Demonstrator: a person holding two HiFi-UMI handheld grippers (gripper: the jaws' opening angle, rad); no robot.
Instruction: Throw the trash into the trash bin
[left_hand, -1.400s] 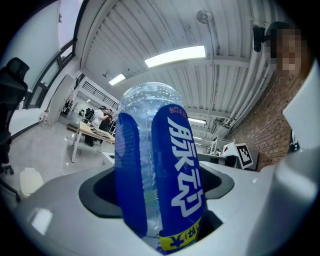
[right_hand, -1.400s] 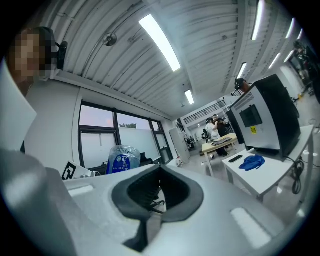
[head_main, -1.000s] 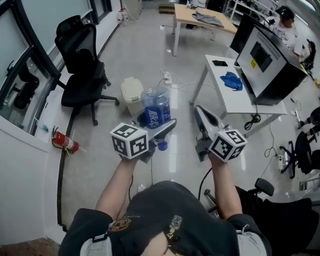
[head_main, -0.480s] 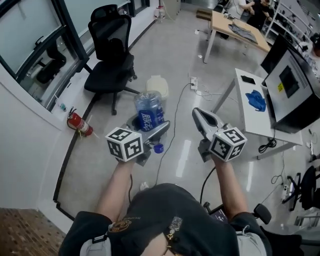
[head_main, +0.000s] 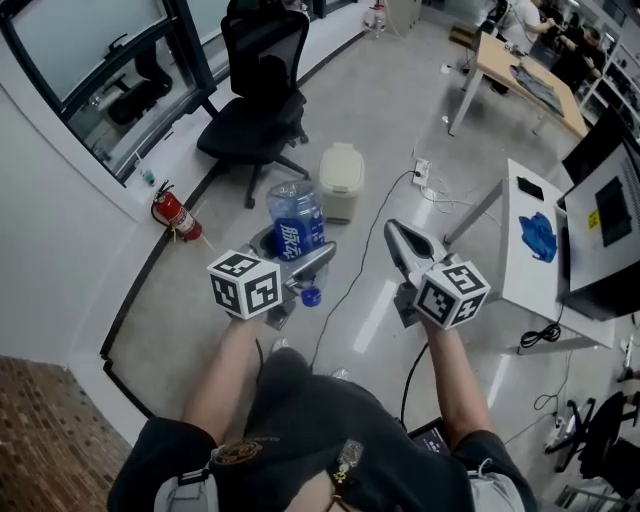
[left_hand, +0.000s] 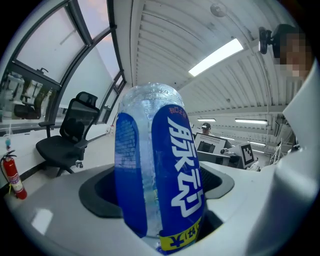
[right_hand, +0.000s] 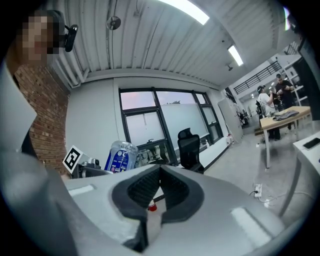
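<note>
One plastic bottle (head_main: 296, 220), blue label, clamped between the jaws of the left gripper (head_main: 300, 250); long axis points away from the person, cap end nearest. One lidded trash bin (head_main: 341, 180), on the floor ahead, slightly right of the bottle. Right gripper (head_main: 395, 232): jaws together, empty.

bottle (left_hand: 150, 102) | blue label (left_hand: 182, 165): large white characters running up it, reading 脉动 | yellow band (left_hand: 181, 238) at the label's foot: blue print, cut off, unreadable | screen (head_main: 612, 200): yellow sticker (head_main: 598, 222), too small to read
</note>
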